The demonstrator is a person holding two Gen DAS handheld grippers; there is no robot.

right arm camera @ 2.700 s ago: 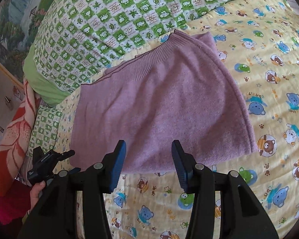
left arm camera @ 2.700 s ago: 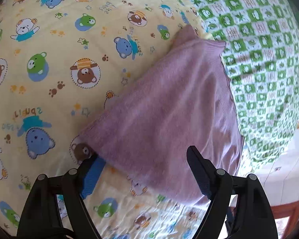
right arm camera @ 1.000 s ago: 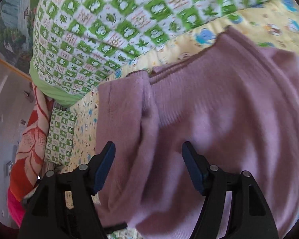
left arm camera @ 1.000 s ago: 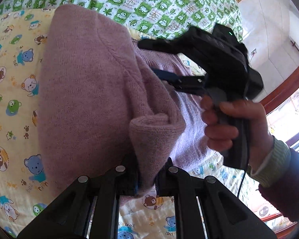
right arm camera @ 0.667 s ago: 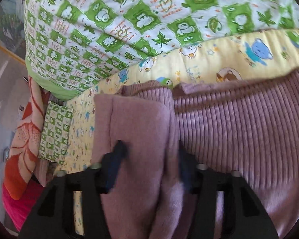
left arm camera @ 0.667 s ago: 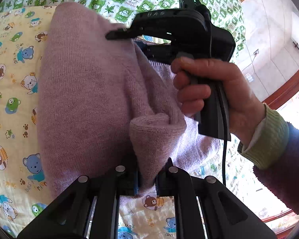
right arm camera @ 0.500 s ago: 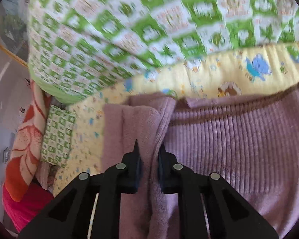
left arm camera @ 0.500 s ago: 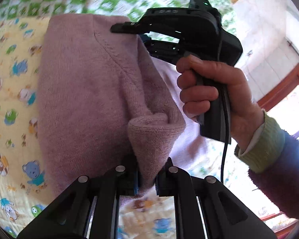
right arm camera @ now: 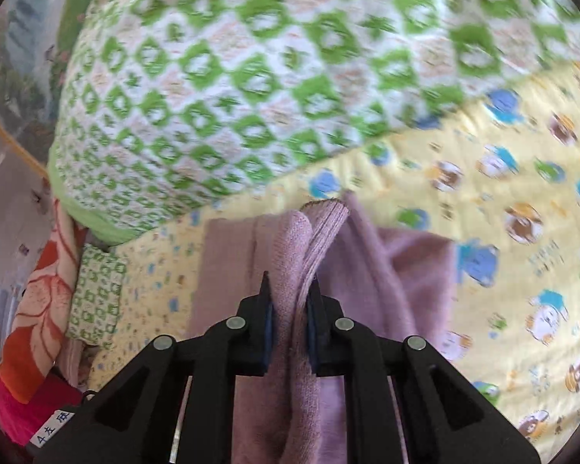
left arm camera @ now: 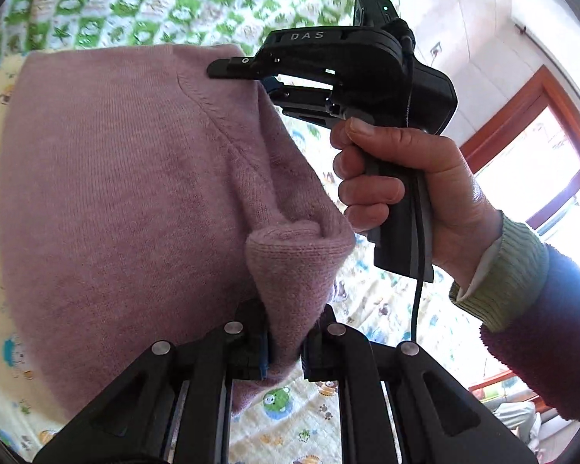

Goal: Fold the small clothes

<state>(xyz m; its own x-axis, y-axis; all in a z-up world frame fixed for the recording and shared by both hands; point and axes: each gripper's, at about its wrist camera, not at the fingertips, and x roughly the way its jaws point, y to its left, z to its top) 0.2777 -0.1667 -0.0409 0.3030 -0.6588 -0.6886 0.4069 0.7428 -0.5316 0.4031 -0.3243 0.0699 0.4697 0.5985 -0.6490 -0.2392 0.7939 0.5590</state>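
1. Both grips are made. The left tongs are closed tight on a bunched corner of the purple sweater, and the right tongs are pinched on a ribbed edge of the same garment.
2. The sweater hangs between the two, raised off the yellow cartoon bedsheet, with part of it draped on the bed below.
3. The person's right hand is level with the left tongs, so the lifted side looks ready to be carried across.
4. I judge the fold only begun: the lifted edge is not yet laid down.
5. Left to do: lay it over, release, smooth, probably fold again.
6. The green checked quilt lies just beyond.
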